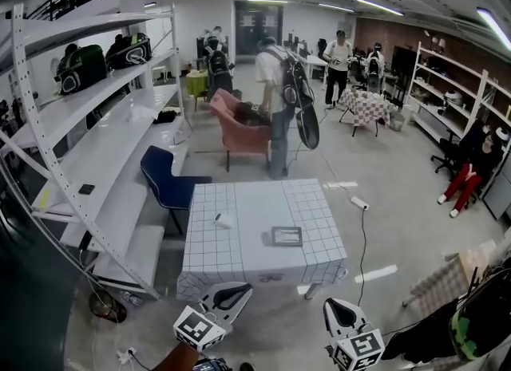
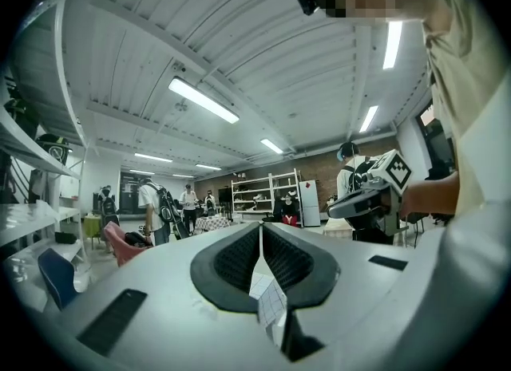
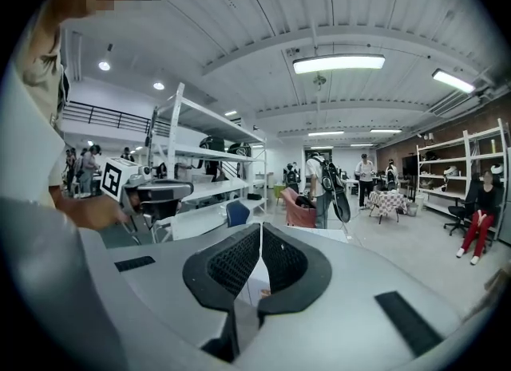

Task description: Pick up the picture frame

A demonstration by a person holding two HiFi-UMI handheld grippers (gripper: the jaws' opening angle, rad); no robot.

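Left tool (image 1: 242,288), right tool (image 1: 334,304) closed; dark-rimmed picture frame (image 1: 287,236) lies flat.

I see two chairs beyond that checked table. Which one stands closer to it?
The blue chair, right by the far left corner of the table. The pink armchair sits farther back, beside a standing person wearing a backpack.

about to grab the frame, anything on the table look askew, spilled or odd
Nothing stands out. The picture frame lies flat on the checked table, roughly square with its edges, not standing. A small white object sits apart from it, toward the left; it's too small to identify. No spill or damage shows.
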